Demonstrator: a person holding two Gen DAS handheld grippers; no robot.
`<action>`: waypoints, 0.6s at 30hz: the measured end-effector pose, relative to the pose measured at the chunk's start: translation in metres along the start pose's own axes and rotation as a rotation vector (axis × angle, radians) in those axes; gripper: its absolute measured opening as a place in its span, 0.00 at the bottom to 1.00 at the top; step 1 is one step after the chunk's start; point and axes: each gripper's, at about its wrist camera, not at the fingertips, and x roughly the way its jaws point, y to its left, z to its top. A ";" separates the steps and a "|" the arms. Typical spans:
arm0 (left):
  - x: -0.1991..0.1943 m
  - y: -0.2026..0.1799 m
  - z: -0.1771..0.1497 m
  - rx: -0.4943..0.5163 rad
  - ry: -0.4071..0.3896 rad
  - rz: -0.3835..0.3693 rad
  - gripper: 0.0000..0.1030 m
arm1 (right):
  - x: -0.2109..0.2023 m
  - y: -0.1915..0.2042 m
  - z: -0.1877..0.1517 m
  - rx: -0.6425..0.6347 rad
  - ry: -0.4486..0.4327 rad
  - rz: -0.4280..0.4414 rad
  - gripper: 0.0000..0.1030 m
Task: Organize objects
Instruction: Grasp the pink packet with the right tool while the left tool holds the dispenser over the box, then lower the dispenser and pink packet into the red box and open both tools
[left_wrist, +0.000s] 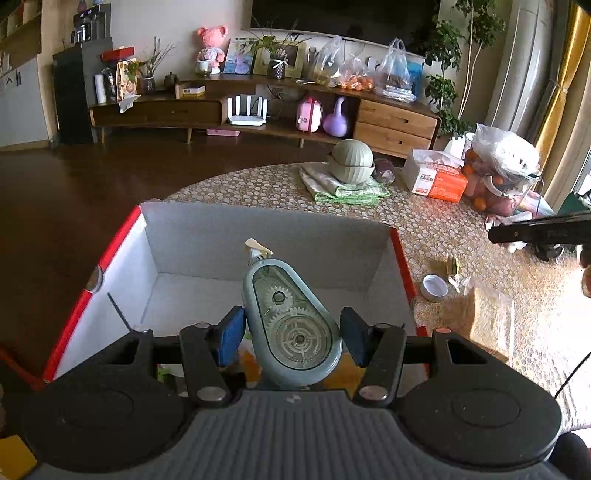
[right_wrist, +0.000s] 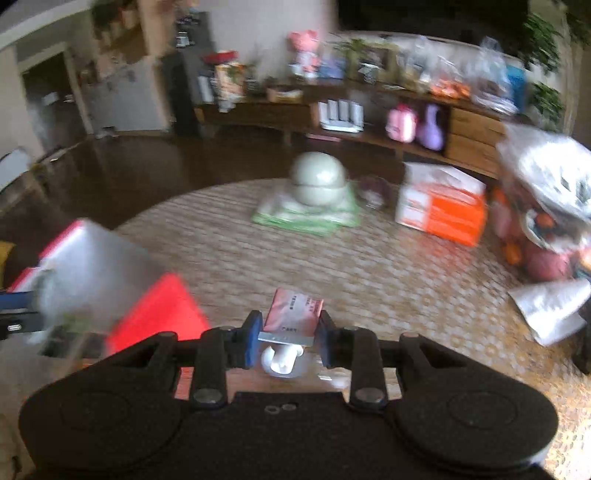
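Note:
In the left wrist view, my left gripper (left_wrist: 293, 341) hovers over an open box (left_wrist: 258, 236) with red edges and a grey-white inside. It is shut on a grey-blue correction tape dispenser (left_wrist: 291, 317), which stands tip up between the blue pads, gears showing through its clear face. The right wrist view is motion-blurred. There my right gripper (right_wrist: 289, 338) is shut on a small pink sachet (right_wrist: 293, 312) above the patterned table (right_wrist: 369, 277), to the right of the box (right_wrist: 96, 258). A white cap (right_wrist: 280, 360) lies just beneath the fingers.
On the round table stand a green lidded bowl on folded cloths (left_wrist: 351, 164), an orange-white tissue box (left_wrist: 436, 177), a bag of fruit (left_wrist: 502, 173), a small white cap (left_wrist: 435, 287) and scraps. A dark tool part (left_wrist: 535, 230) juts in from the right. A TV cabinet stands behind.

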 end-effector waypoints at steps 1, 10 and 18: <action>0.000 0.002 0.001 0.003 0.003 0.001 0.54 | -0.003 0.010 0.002 -0.013 -0.004 0.024 0.29; 0.016 0.024 0.003 0.034 0.046 0.046 0.54 | 0.013 0.102 0.010 -0.169 0.011 0.163 0.29; 0.047 0.045 0.002 0.022 0.112 0.080 0.54 | 0.050 0.153 0.006 -0.254 0.056 0.192 0.29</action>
